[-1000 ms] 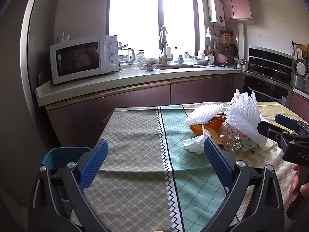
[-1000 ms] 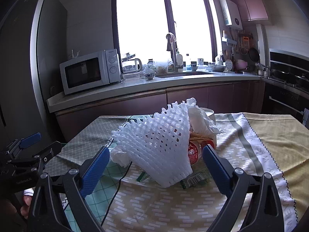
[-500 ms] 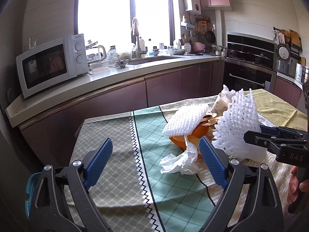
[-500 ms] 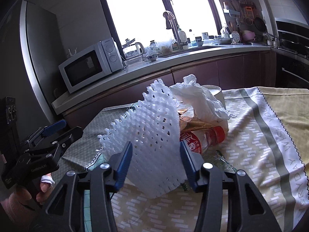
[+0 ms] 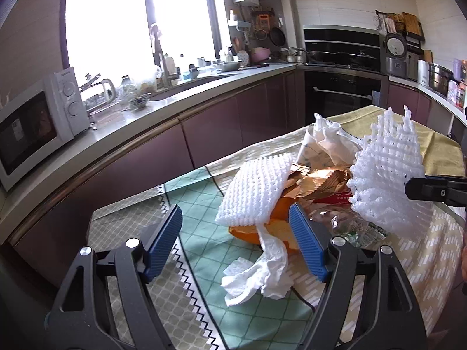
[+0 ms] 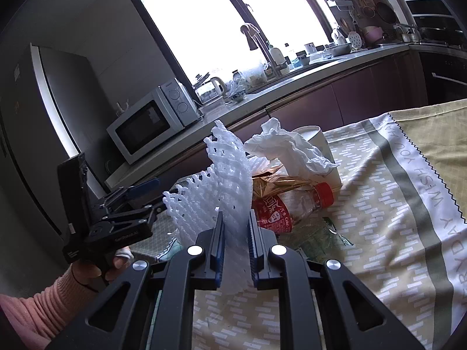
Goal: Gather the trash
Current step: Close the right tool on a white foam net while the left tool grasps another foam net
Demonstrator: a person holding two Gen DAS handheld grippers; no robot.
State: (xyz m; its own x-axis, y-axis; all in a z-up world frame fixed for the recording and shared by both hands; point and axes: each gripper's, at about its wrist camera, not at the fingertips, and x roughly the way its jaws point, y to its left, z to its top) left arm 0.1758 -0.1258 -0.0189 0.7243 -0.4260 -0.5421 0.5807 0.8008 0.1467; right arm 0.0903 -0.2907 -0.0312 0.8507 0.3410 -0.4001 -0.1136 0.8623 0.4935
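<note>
The right gripper (image 6: 235, 245), wide apart a second ago, is closing on the lower edge of a white foam fruit net (image 6: 221, 186); the foam now sits pinched between its blue pads (image 6: 219, 250), standing up directly ahead of it. This suggests the first piece of trash is nearly secured and ready to lift from the pile.

The left gripper (image 5: 236, 245) has swung in toward the pile and its jaws are narrowing from full width, though they remain well apart and press on nothing. Between and just beyond them lie a crumpled white tissue (image 5: 256, 271), an orange peel (image 5: 274, 227) and a second, flatter foam net (image 5: 254, 192).

Behind the held net, a clear plastic bottle with a red cap (image 6: 294, 207) lies on the cloth-covered counter (image 6: 379, 233), beside a paper cup stuffed with tissue (image 6: 318, 145) and a brown wrapper (image 6: 274, 183).

No bin shows in either view. The bottle's base is hidden behind the net, and what lies under the pile cannot be made out. A pink-sleeved hand (image 6: 96, 271) holds the left gripper's handle.
</note>
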